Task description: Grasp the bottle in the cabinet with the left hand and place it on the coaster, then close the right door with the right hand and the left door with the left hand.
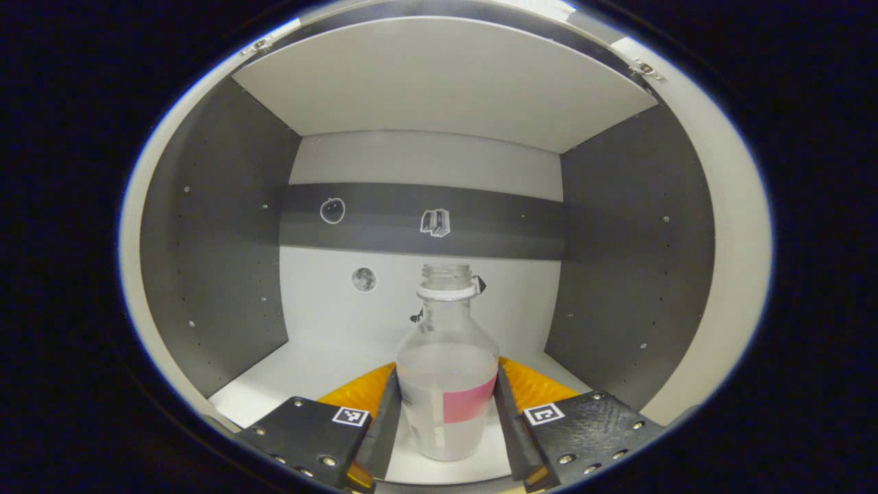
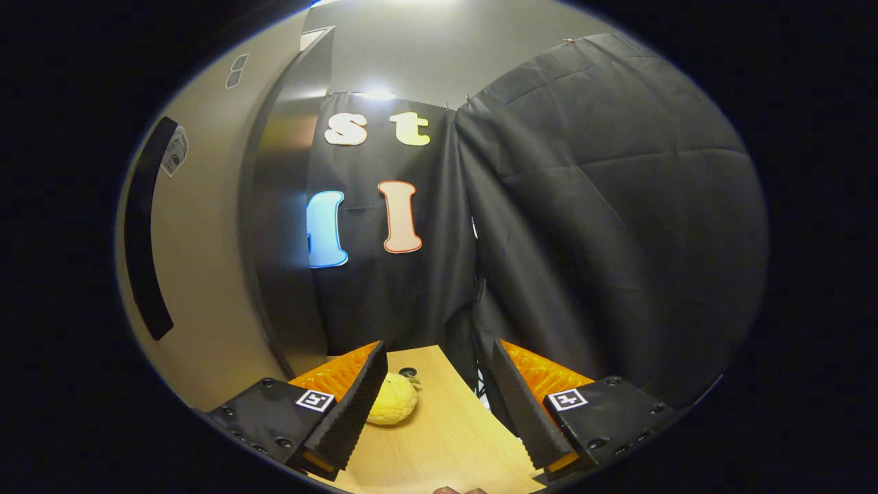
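in the left gripper view the left gripper (image 1: 446, 412) reaches into the open cabinet (image 1: 219, 274), whose side walls are dark grey and whose floor, ceiling and back panel are pale, with a dark band running across the back. the bottle (image 1: 447, 370) stands upright on the cabinet floor, right between the two fingers (image 1: 384, 418). it is clear, uncapped, with a white ring at the neck and a pink label patch low on its body (some pale liquid seems to fill the lower half). the fingers sit close against the bottle's sides, one on each flank; whether both truly press on it i cannot tell. small stickers dot the back panel (image 1: 425, 161).

in the right gripper view the right gripper (image 2: 435, 405) hovers over a light wooden counter (image 2: 446, 439), its fingers spread wide with nothing between them. a yellow, bumpy round fruit (image 2: 392, 406) lies on the counter just beside the left-hand finger (image 2: 357, 405). to the left stands a pale door (image 2: 199, 274) with a long dark handle (image 2: 145, 233).
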### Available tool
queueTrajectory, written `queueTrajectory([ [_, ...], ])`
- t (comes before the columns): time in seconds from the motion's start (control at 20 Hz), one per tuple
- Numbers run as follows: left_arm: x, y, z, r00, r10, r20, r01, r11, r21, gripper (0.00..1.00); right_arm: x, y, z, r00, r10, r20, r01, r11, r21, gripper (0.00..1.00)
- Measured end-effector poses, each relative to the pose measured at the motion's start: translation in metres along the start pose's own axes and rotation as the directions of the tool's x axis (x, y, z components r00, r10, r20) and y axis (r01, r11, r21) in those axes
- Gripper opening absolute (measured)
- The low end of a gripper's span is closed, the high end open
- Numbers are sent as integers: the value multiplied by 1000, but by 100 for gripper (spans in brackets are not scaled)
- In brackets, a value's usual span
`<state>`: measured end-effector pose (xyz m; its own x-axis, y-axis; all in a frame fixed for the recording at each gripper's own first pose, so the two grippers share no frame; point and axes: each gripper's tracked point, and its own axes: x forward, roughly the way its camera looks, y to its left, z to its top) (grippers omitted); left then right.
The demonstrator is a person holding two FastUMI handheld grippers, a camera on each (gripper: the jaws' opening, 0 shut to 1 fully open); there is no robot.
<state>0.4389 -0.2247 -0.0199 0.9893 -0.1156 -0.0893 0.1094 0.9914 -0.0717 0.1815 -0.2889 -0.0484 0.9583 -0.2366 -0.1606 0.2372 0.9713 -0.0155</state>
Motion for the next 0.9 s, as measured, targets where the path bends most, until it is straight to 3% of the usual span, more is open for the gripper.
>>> queueTrajectory([
  [0.35, -67, 4, 37, 997, -40, 67, 42, 998, -38, 66, -23, 7, 5, 1000, 10, 28, -10, 1000, 0, 94],
  [0.4, -82, 6, 39, 996, -45, 71, 49, 997, -52, 74, -27, 7, 5, 1000, 6, 30, -6, 1000, 0, 97],
  [0.5, -109, 10, 41, 996, -57, 66, 62, 996, -69, 74, -43, 9, 4, 999, 3, 34, -3, 1000, -2, 97],
  [0.55, -123, 12, 42, 995, -67, 69, 72, 995, -72, 66, -50, 9, 4, 999, 5, 40, -5, 1000, -3, 97],
  [0.6, -137, 16, 42, 995, -67, 73, 73, 995, -72, 66, -55, 9, 4, 999, 5, 38, -4, 1000, -9, 94],
  [0.65, -150, 20, 41, 995, -65, 77, 70, 995, -66, 74, -63, 10, 2, 1000, 7, 29, -7, 1000, -14, 94],
  [0.75, -177, 25, 39, 994, -66, 88, 70, 996, -52, 74, -76, 14, 6, 999, 20, 39, -19, 1000, -21, 94],
  [0.8, -191, 26, 36, 993, -68, 93, 73, 996, -51, 66, -80, 16, 7, 999, 27, 39, -26, 999, -26, 95],
  [0.9, -218, 28, 28, 992, -76, 102, 82, 995, -56, 66, -90, 21, 8, 998, 42, 36, -41, 999, -17, 95],
])
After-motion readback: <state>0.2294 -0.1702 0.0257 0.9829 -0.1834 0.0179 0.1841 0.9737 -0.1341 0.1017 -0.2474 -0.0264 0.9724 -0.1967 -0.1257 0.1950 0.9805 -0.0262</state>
